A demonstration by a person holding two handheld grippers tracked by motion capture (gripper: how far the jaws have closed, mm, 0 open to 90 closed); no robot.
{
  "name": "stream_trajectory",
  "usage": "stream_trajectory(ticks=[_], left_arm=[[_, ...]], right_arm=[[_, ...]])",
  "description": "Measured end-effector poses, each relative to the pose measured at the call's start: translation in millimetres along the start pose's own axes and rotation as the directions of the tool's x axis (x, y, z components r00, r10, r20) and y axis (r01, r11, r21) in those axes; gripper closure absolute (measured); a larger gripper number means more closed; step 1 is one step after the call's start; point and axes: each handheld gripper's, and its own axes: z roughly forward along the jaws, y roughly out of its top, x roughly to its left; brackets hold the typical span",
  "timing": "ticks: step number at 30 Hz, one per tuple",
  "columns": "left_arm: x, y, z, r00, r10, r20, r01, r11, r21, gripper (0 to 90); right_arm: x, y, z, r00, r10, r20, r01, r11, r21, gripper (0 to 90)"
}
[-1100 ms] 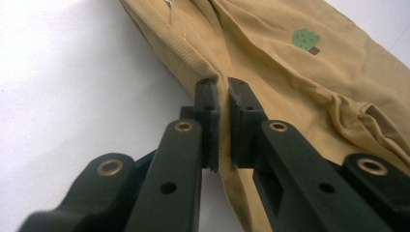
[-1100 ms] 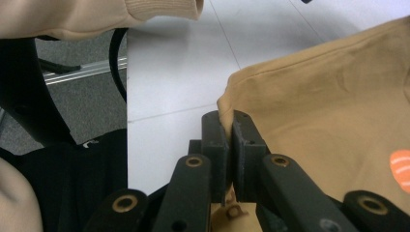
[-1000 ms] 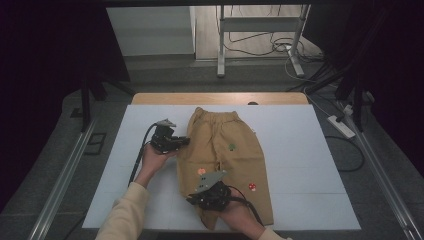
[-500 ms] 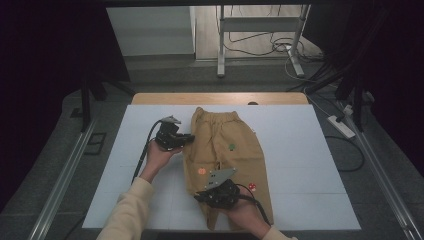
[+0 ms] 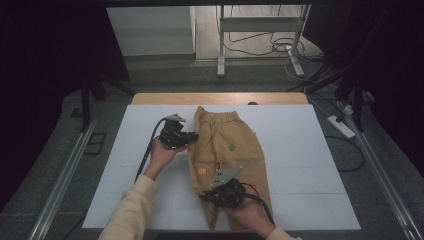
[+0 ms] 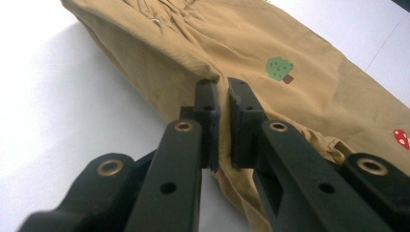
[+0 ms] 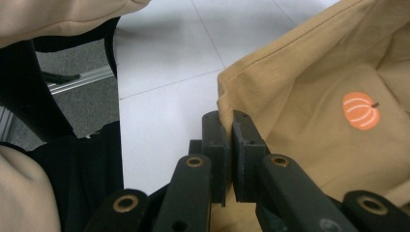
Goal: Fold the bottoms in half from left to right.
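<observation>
Tan child's trousers (image 5: 235,132) lie lengthwise on the white table top (image 5: 310,150), waistband at the far end. They carry small tree (image 6: 279,68) and pumpkin (image 7: 360,110) prints. My left gripper (image 5: 192,136) sits at the trousers' left edge below the waistband. In the left gripper view my left gripper (image 6: 223,87) is shut on a pinched fold of that edge. My right gripper (image 5: 206,196) is at the lower left leg. In the right gripper view my right gripper (image 7: 226,121) is shut on the cloth's hemmed edge, which is lifted a little off the table.
White table surface runs wide on both sides of the trousers. A wooden strip (image 5: 220,98) borders the far edge. Metal rails (image 5: 60,180) flank the table. A power strip (image 5: 342,126) and cables lie on the floor at right. A cream sleeve (image 5: 130,210) comes in from the bottom.
My right gripper has shifted slightly to the right, drawing the lower left edge of the trousers with it. The left gripper has stayed where it was.
</observation>
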Motion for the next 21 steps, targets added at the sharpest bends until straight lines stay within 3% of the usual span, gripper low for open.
stream_trajectory(ticks=[5,21], left_arm=[[-3.8,4.2,1.7,1.0000,0.003,0.004,-0.003,1.0000,-0.007,83.1],[-18.2,21.9,9.3,0.9993,0.026,0.027,-0.025,0.9995,-0.017,83.0]], right_arm=[[-1.1,-3.7,-8.2,0.9998,0.019,-0.011,-0.020,0.999,-0.025,85.6],[-3.3,-17.7,-43.6,0.9977,0.044,0.051,-0.040,0.996,-0.080,85.7]])
